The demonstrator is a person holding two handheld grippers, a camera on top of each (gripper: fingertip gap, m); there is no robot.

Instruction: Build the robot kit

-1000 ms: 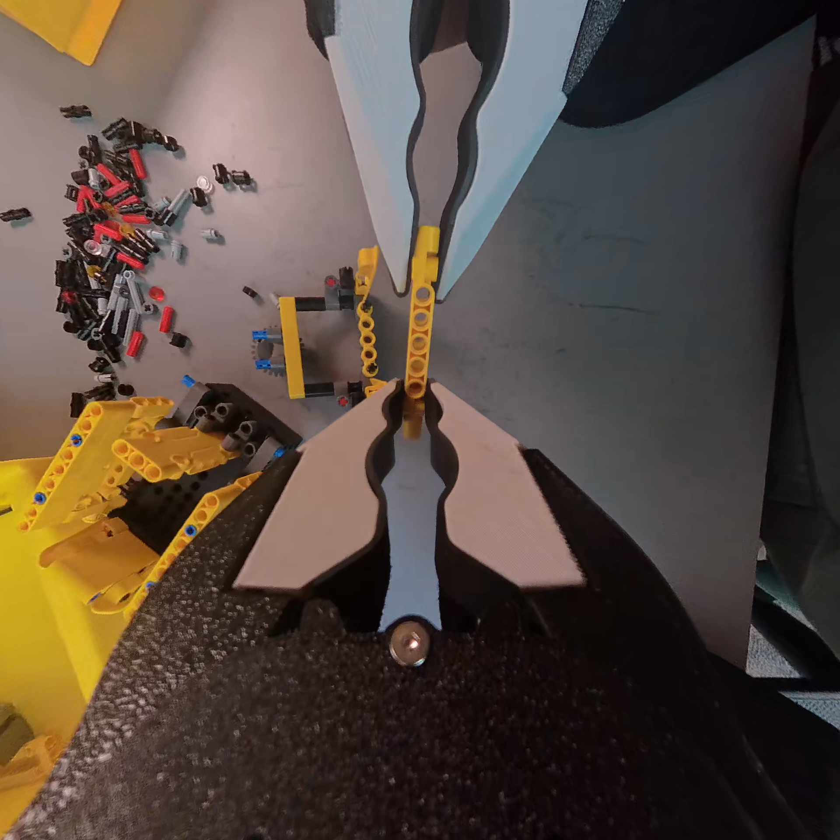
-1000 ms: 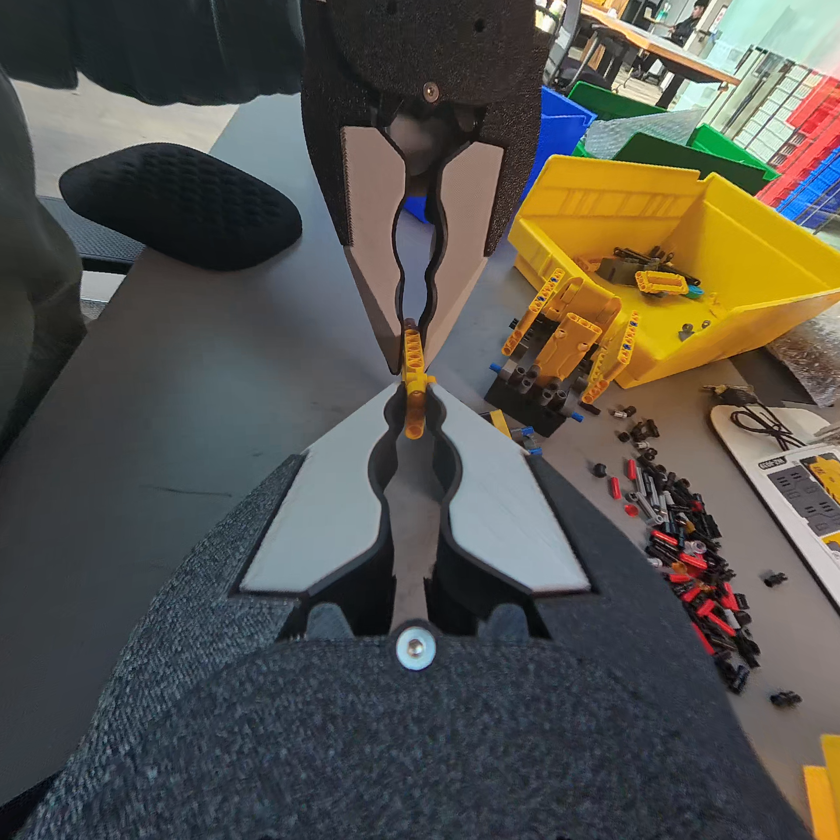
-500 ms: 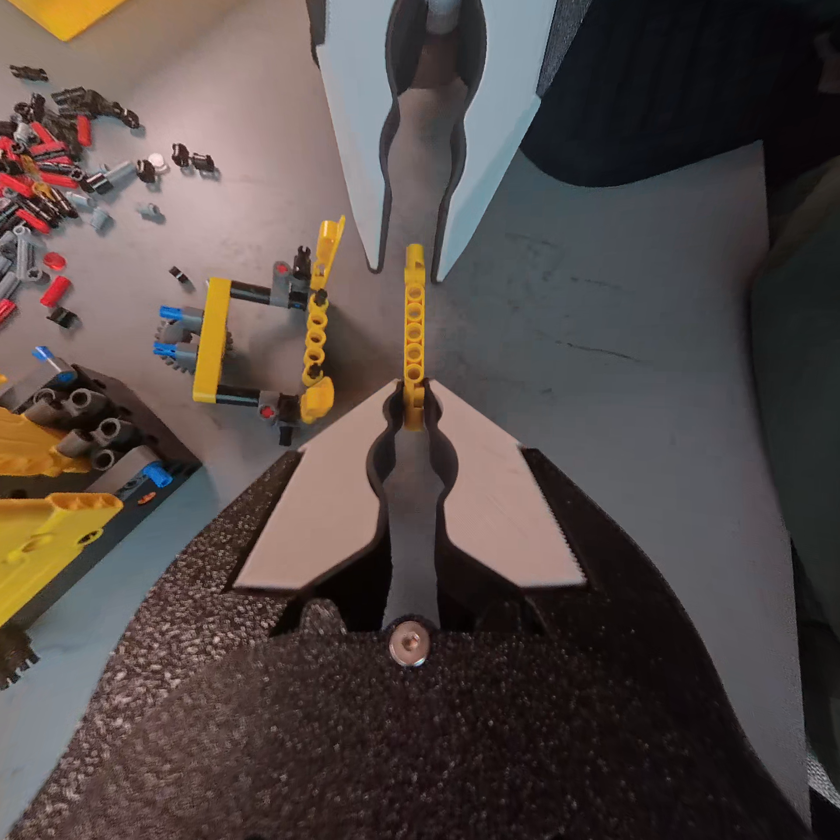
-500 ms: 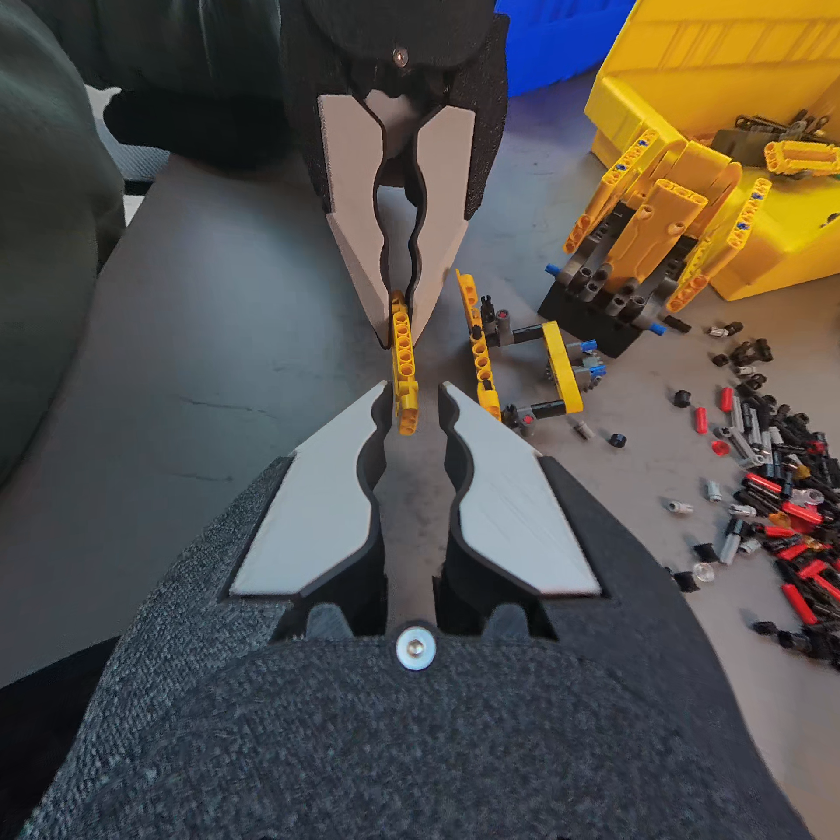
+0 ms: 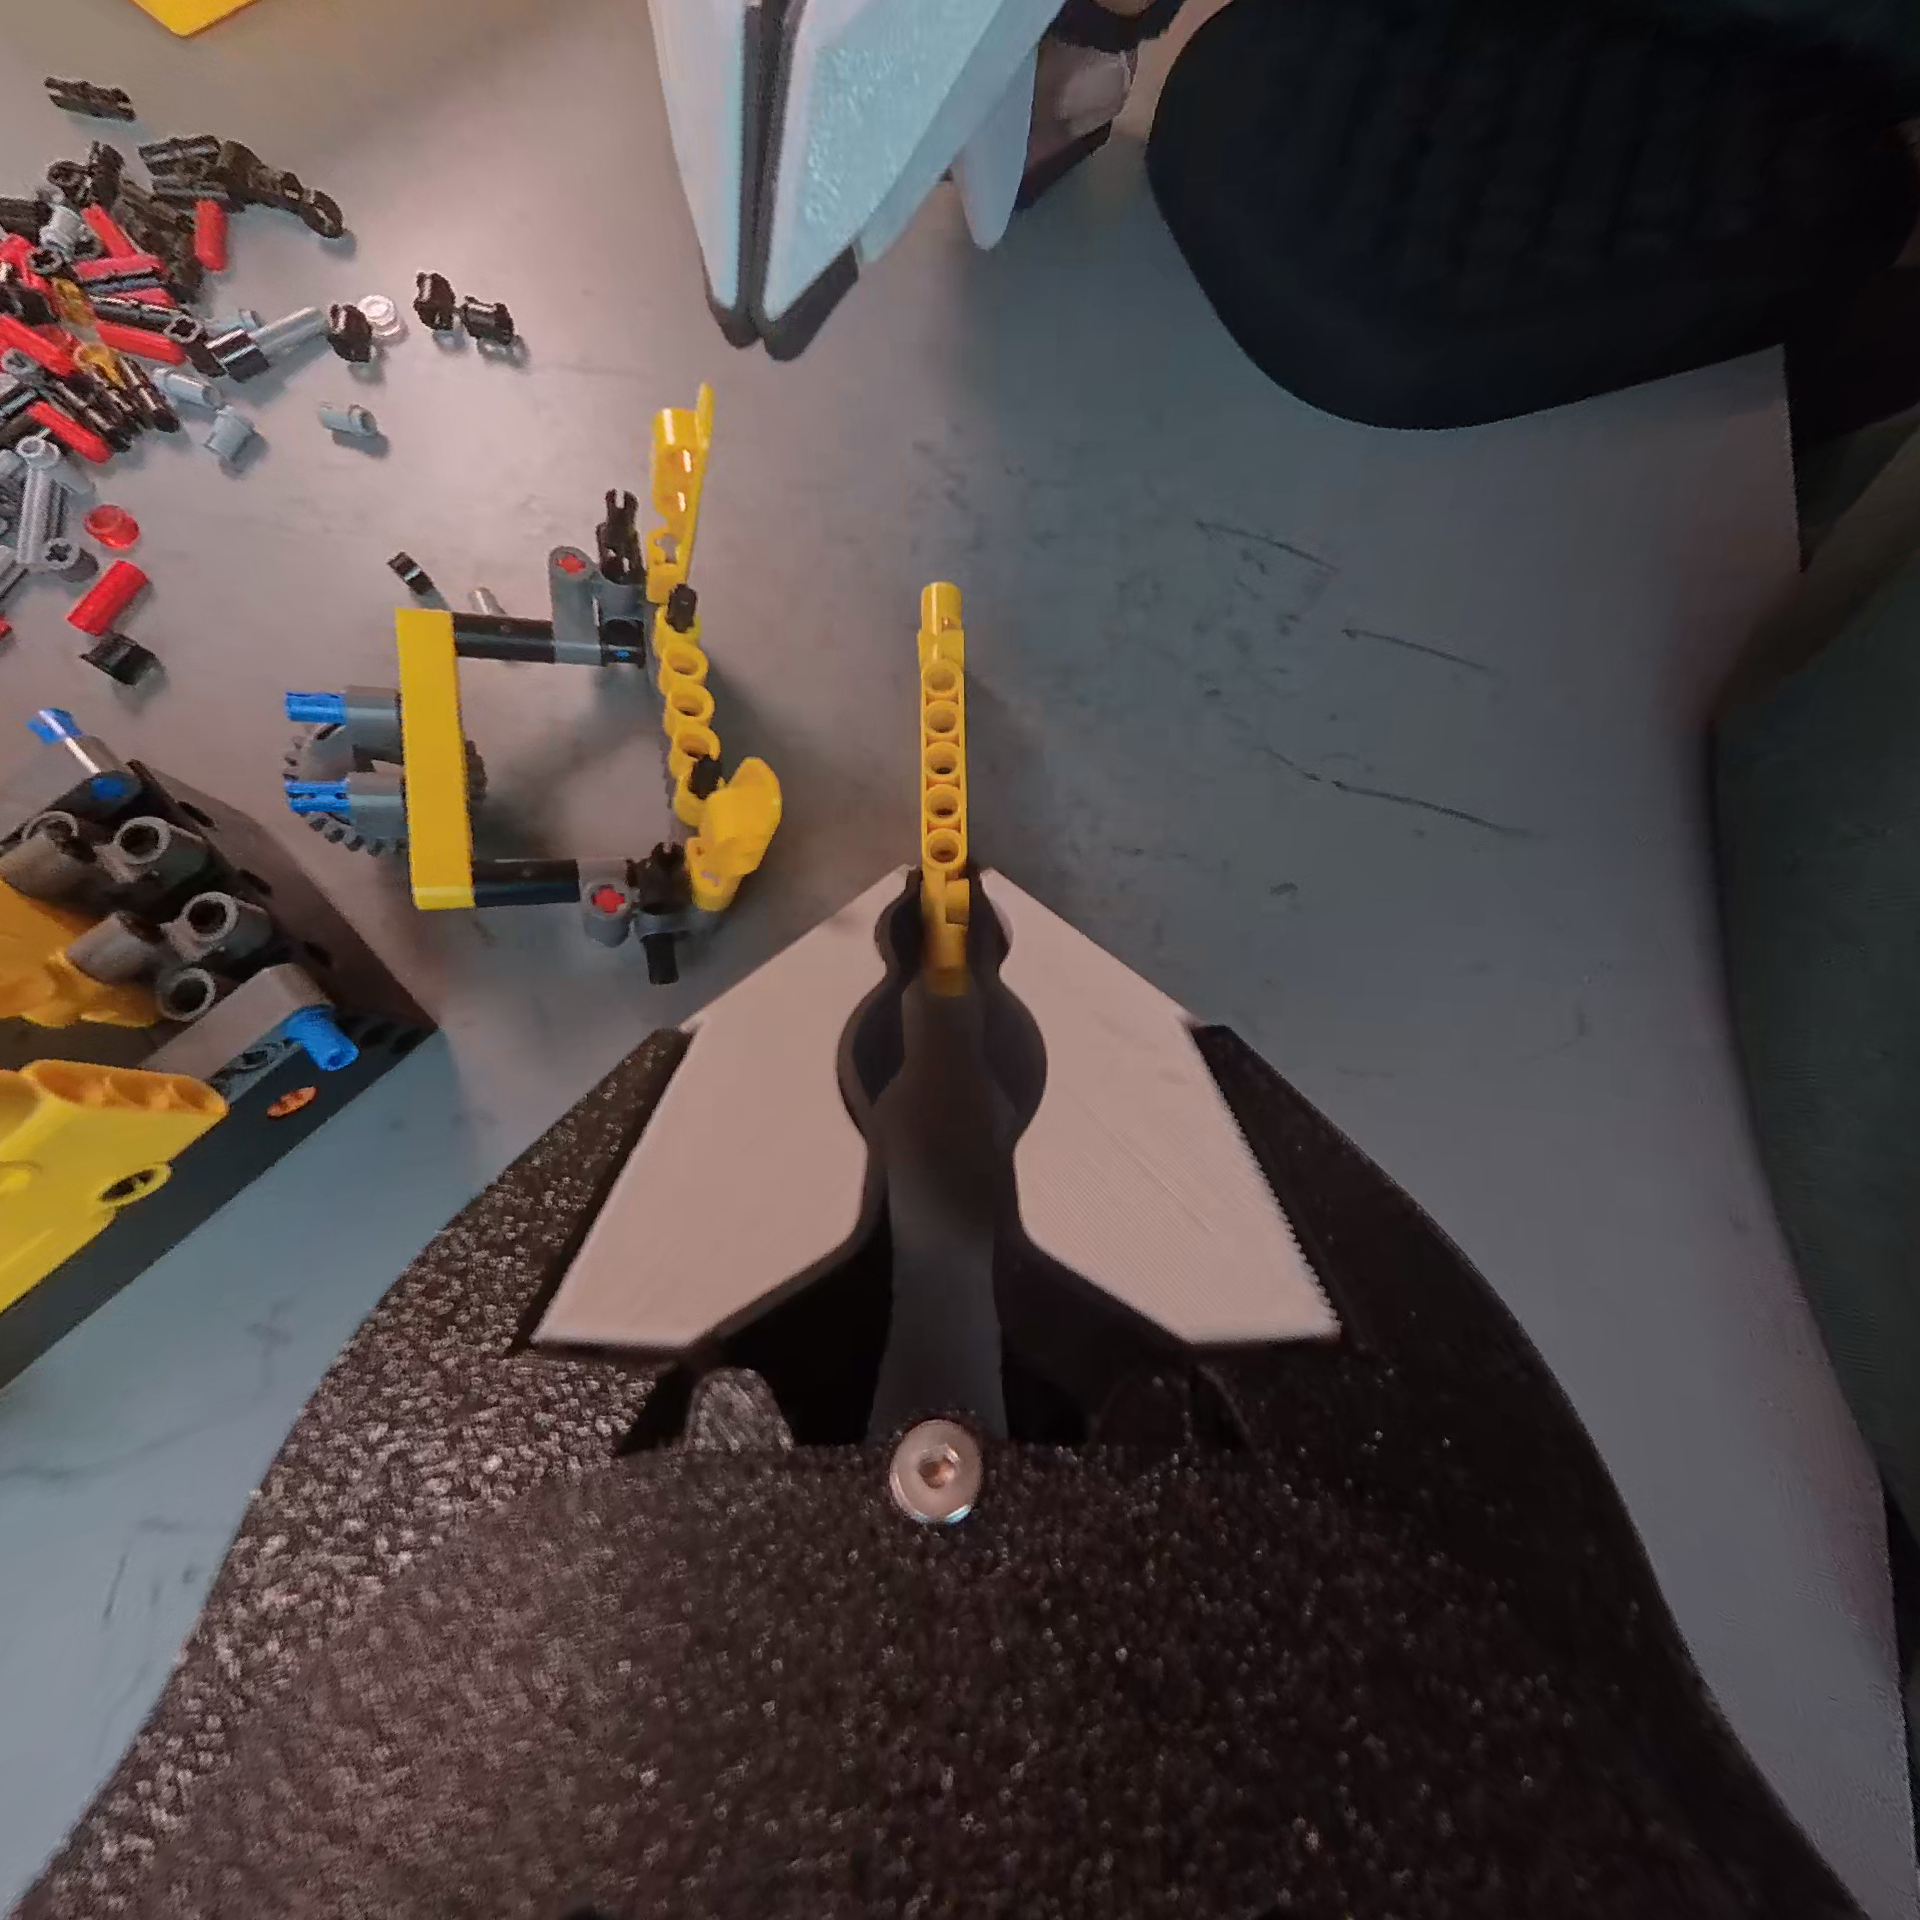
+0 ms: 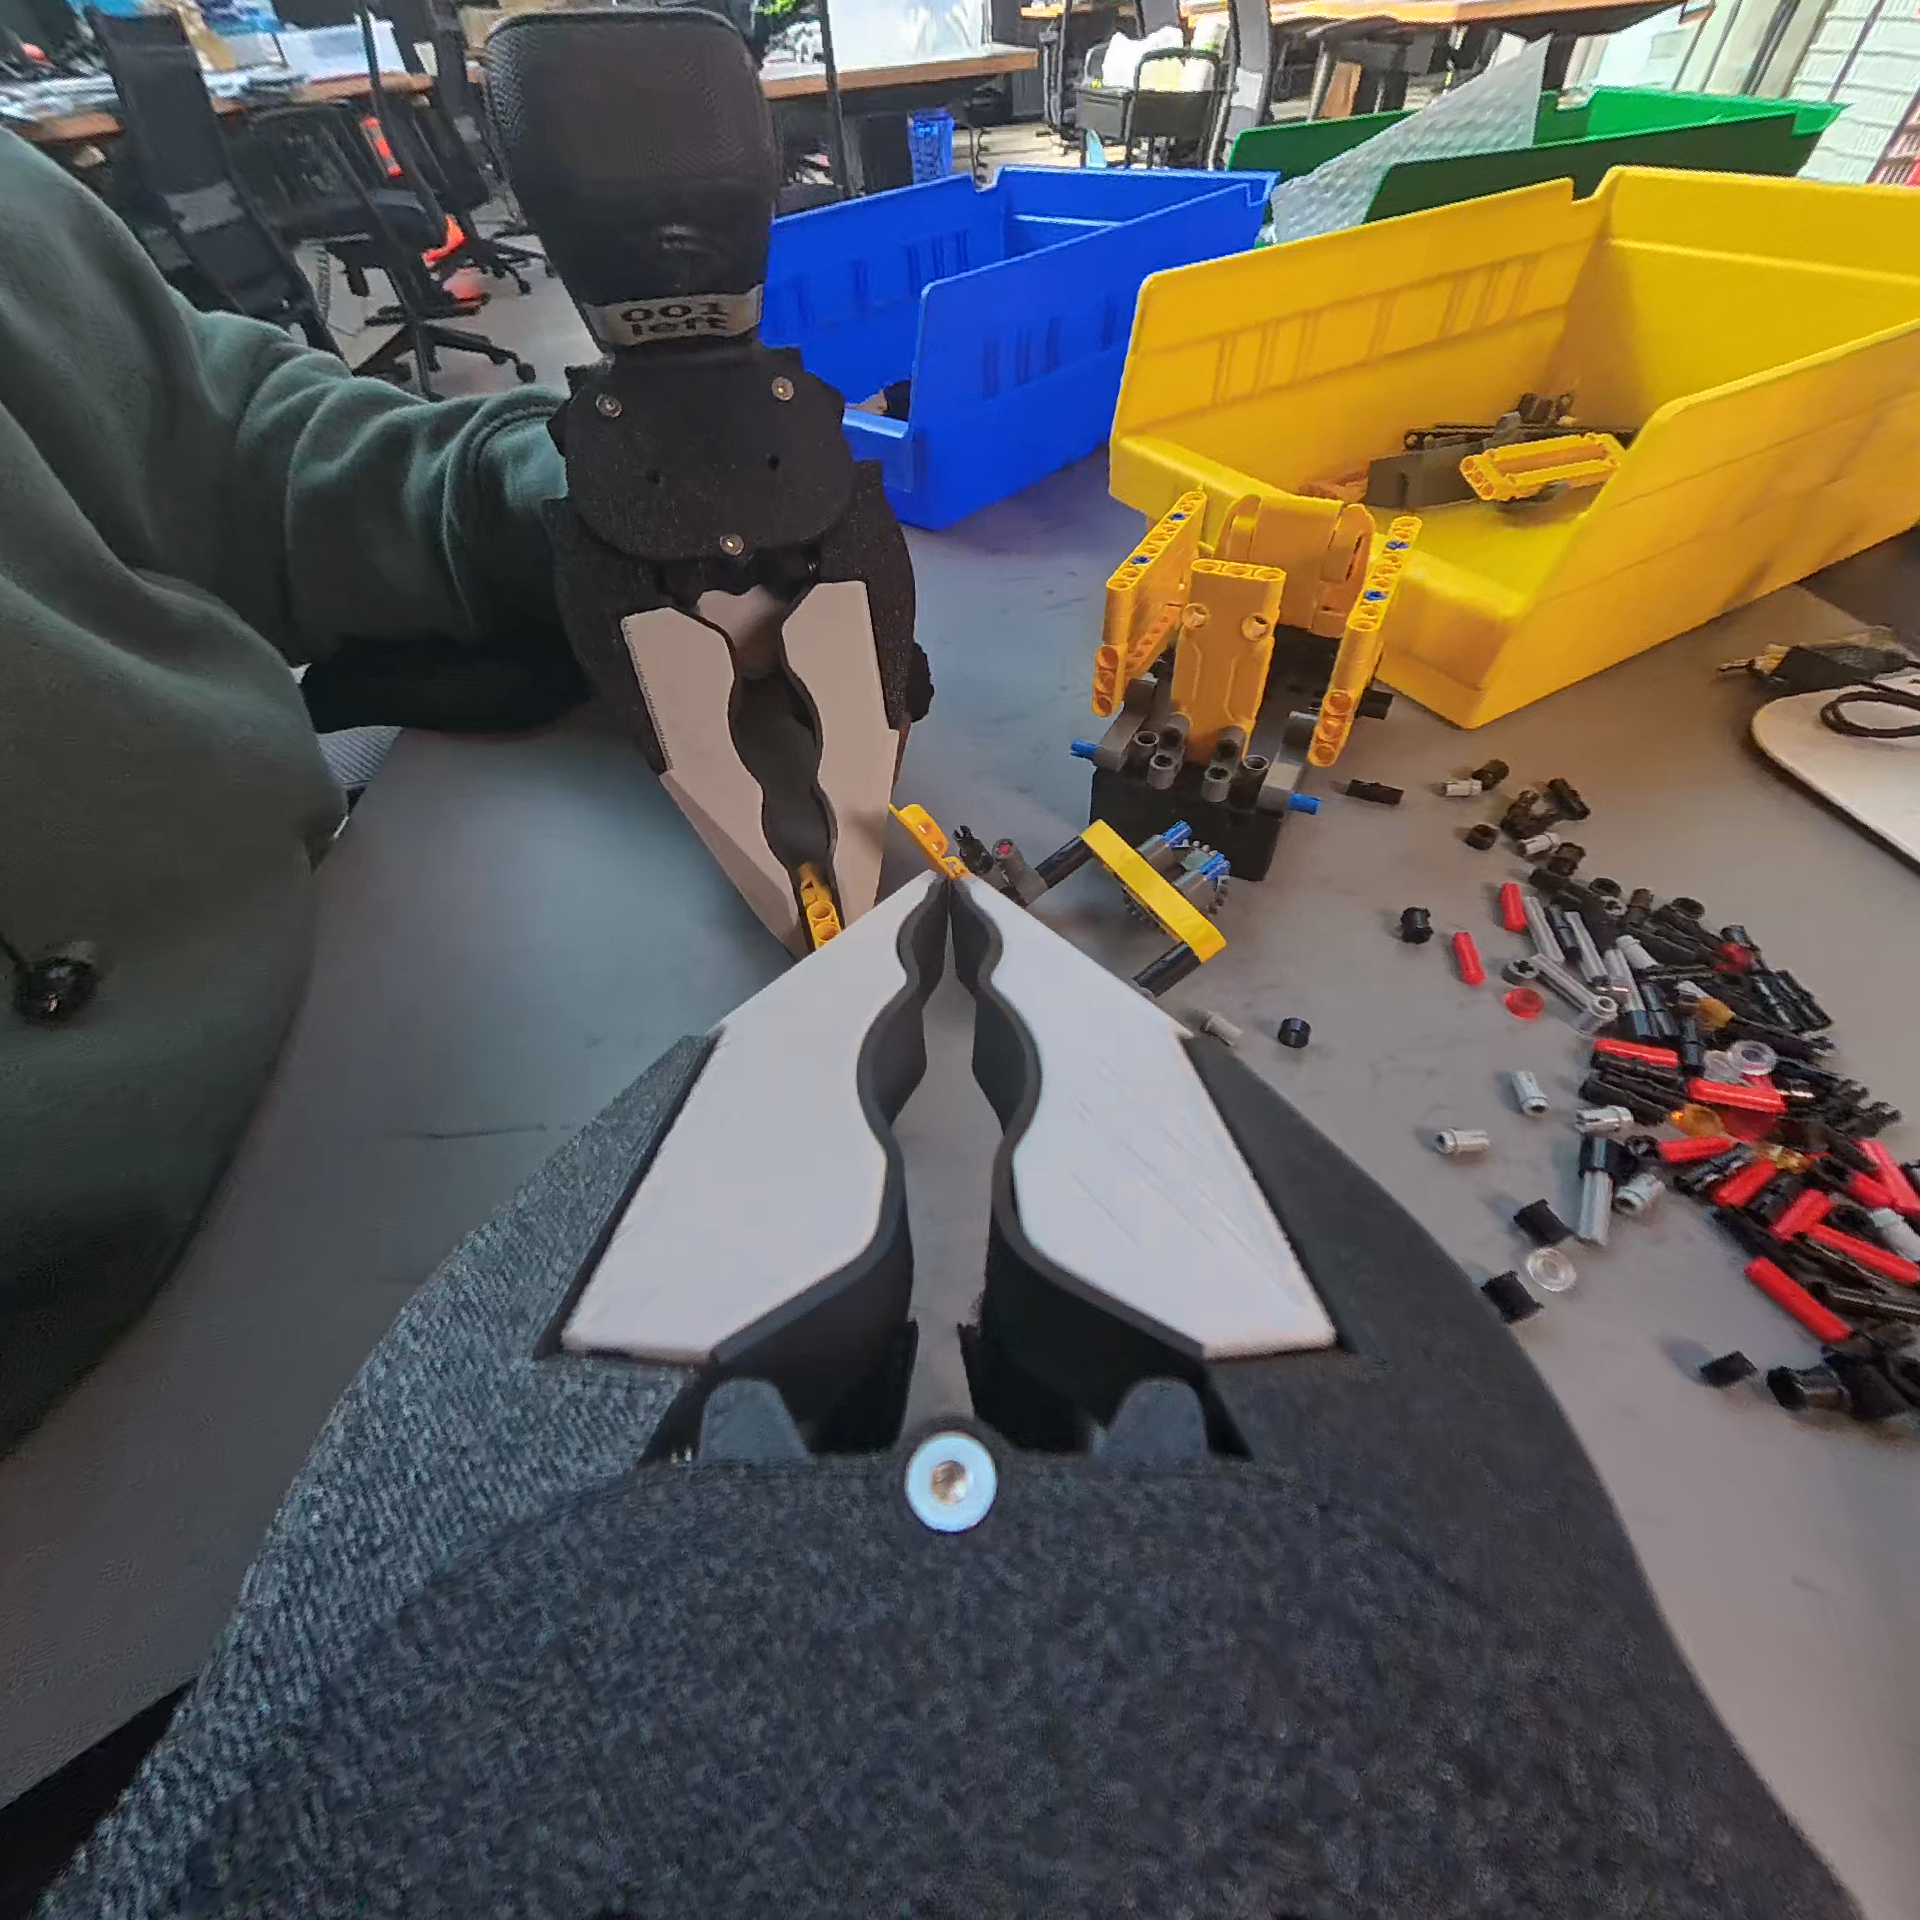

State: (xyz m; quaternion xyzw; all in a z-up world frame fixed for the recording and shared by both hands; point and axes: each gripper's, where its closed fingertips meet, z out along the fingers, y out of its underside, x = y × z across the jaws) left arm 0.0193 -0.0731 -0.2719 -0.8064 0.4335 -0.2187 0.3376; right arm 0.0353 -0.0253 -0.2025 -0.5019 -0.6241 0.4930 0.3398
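Yellow beam (image 5: 943,774) clamped in left tool (image 5: 945,883); right tool (image 6: 948,883) closed, empty.

1. The yellow beam (image 5: 943,769), a slim studless piece with a row of round holes, is pinched at its near end by the left gripper (image 5: 945,896) fingers (image 5: 821,997), pointing straight forward above the grey tabletop (image 5: 1299,727).
2. The small frame assembly (image 5: 540,758), yellow beams joined by black axles with grey connectors, blue pins and a gear, lies flat just left of the beam.
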